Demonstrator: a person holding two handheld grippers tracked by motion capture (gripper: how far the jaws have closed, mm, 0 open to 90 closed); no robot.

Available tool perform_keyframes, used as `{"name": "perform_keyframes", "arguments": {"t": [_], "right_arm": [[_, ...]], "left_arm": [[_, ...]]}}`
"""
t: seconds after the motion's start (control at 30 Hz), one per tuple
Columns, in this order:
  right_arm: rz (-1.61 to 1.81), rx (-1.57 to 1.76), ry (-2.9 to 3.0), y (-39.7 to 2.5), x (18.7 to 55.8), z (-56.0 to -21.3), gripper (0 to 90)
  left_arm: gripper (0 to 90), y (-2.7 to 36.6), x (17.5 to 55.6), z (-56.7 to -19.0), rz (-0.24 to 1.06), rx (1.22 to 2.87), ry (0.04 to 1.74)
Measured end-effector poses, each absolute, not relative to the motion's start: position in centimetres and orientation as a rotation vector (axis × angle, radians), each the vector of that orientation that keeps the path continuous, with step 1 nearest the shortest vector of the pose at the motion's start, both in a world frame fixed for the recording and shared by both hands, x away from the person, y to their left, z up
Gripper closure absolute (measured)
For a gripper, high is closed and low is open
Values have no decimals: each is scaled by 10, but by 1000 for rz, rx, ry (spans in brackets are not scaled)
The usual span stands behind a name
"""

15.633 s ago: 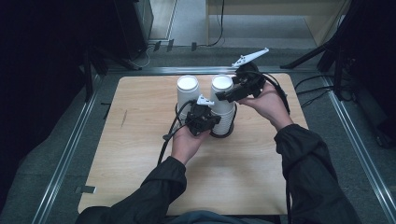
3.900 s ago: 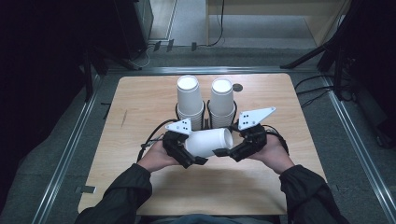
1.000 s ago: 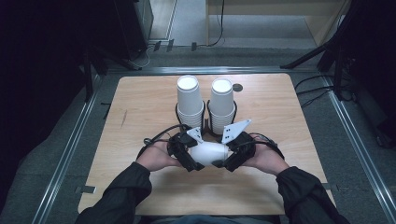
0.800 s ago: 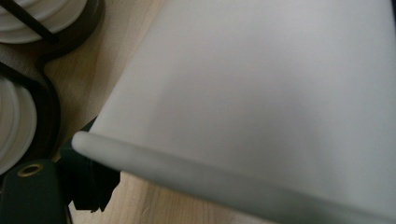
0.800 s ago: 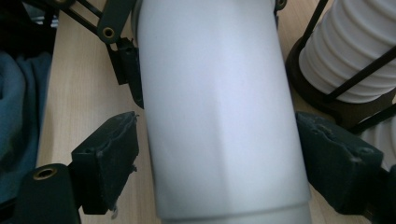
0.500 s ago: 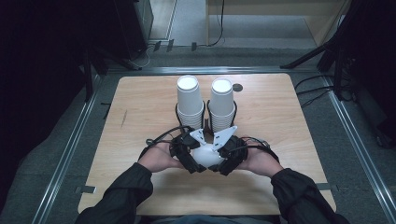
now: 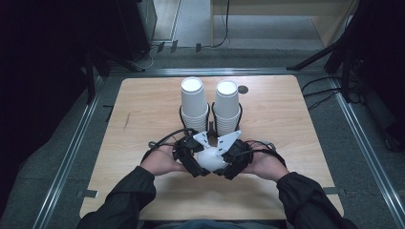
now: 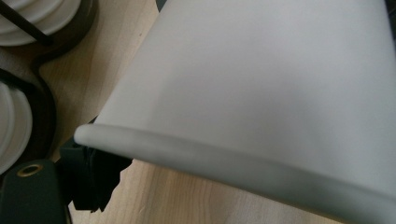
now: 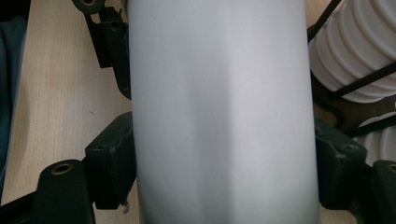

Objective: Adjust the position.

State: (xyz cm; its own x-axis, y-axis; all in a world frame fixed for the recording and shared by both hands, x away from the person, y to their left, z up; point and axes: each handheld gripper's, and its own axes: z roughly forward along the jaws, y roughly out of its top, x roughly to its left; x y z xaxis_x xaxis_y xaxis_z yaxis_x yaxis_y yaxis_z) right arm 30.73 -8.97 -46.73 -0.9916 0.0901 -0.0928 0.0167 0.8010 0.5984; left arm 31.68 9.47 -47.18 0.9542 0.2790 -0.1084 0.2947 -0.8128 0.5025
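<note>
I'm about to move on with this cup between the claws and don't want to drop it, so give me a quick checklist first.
1. Right claw on the paper cup: a jaw sits against each side of the wall. Ok.
2. Left claw on the cup: one jaw shows under the rim, the other is hidden. Cannot tell.
3. Cup shape: wall looks smooth, not crushed. Ok.
4. The two cup stacks upright in their wire holder. Ok.
5. Gap between claws and stacks: very close behind. Cannot tell.
6. Bare table left of the stacks. Ok.
</note>
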Motion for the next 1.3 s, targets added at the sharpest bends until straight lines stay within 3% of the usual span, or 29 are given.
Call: {"name": "perform_keyframes", "arguments": {"t": [0.2,0.3,0.87,1.3], "right_arm": [[1009,87,2850,-92,306,-463,220],[1042,119,2844,-98,310,-459,220],[1283,287,2762,-135,325,-441,216],[1439,281,2718,-144,326,-439,213]], "left_arm": [[61,101,315,-465,-11,2504,387],[0,104,316,-461,-12,2461,415],[0,136,321,-445,-18,2283,490],[0,140,321,-435,-113,2101,502]]}}
